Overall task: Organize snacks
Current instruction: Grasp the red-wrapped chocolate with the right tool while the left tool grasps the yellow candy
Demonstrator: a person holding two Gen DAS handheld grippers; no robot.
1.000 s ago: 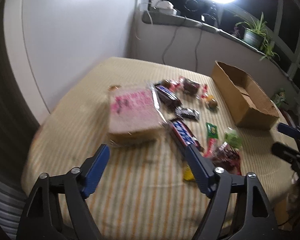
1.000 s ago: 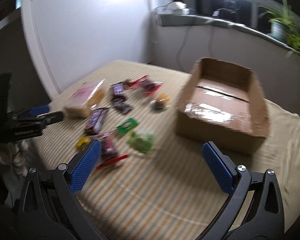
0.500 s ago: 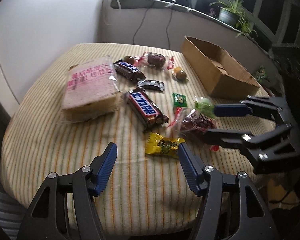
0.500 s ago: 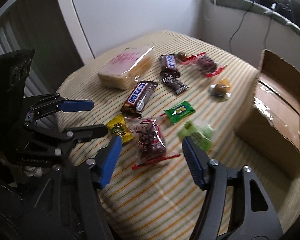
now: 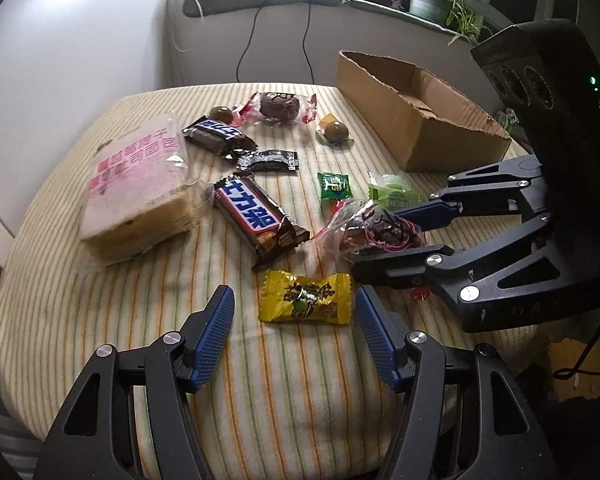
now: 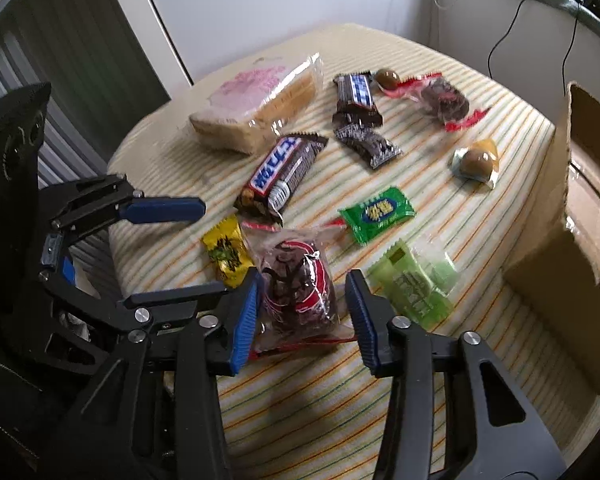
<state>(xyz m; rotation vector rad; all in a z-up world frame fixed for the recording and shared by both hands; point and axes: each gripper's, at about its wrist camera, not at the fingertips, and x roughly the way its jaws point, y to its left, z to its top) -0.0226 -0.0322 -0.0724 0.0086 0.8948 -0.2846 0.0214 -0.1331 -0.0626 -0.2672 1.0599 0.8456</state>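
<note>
Crinkly clear wrapper of dark chocolate pastry (image 6: pixel 300 284) sits between fingers of right gripper (image 6: pixel 302 316), spread wide, not clamped. Best grip: descend square, pinch pastry's bulk, not loose film. Left gripper (image 5: pixel 292 334) also wide, straddling yellow candy (image 5: pixel 305 297) on striped tablecloth (image 5: pixel 100 300). Cardboard box (image 6: pixel 580 240) lies just right of snacks. Risk: pale green packet (image 6: pixel 416 284) beside right finger gets nudged.

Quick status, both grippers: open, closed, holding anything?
Left gripper: open, empty, yellow candy just ahead.
Right gripper: open, straddling the red-wrapped chocolate snack, not clamped.
</note>
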